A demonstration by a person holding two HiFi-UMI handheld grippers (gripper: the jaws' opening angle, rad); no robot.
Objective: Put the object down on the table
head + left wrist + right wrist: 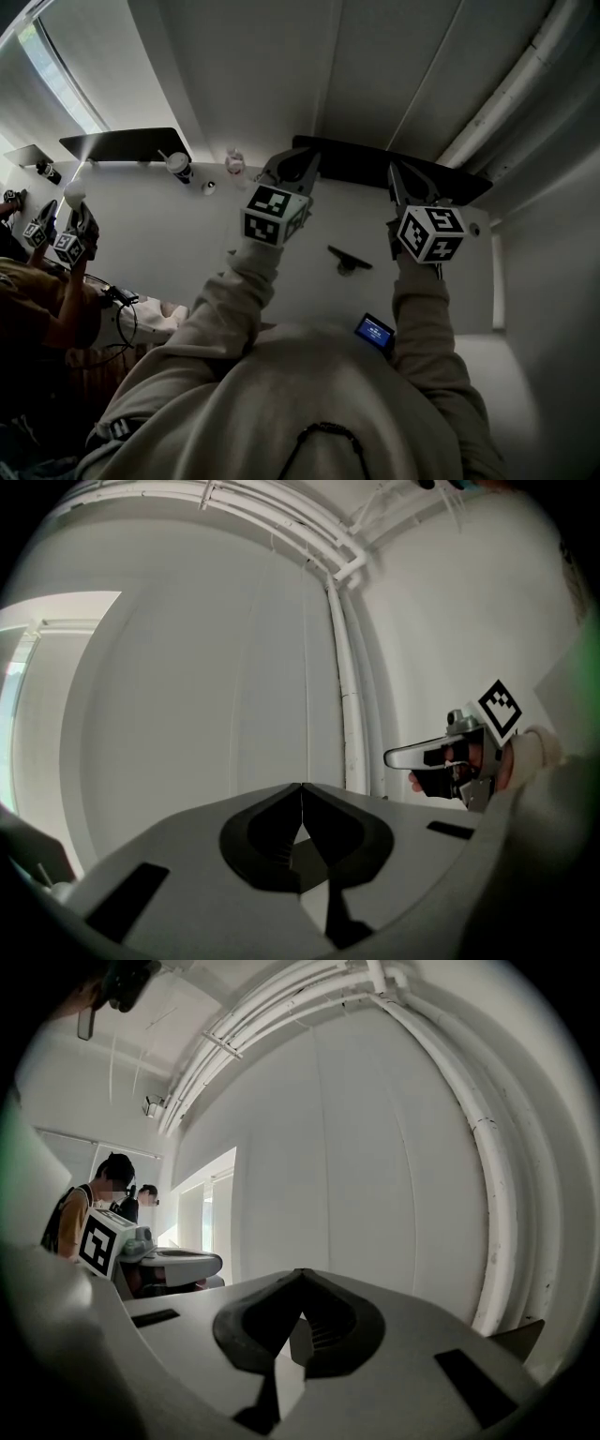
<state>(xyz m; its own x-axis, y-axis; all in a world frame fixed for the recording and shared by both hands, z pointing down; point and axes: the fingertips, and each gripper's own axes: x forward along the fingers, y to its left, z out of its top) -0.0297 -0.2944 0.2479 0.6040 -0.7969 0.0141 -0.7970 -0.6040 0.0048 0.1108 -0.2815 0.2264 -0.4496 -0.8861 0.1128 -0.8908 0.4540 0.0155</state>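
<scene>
My left gripper [289, 167] and right gripper [401, 180] are held up side by side over a white table [187, 234]. Both are shut, with the jaws meeting tip to tip and nothing between them. The left gripper [301, 786] faces a bare white wall, and so does the right gripper [300, 1273]. Each shows in the other's view: the right gripper [422, 756] at the right, the left gripper [183, 1262] at the left. A small black object [349, 259] lies on the table between my arms.
A lidded cup [178, 166], a small bottle [234, 161] and a long dark panel [127, 144] stand at the table's far side. White pipes [492, 1157] run up the wall. Another person with grippers [66, 242] stands at the left. A small blue-lit device [375, 330] sits by my chest.
</scene>
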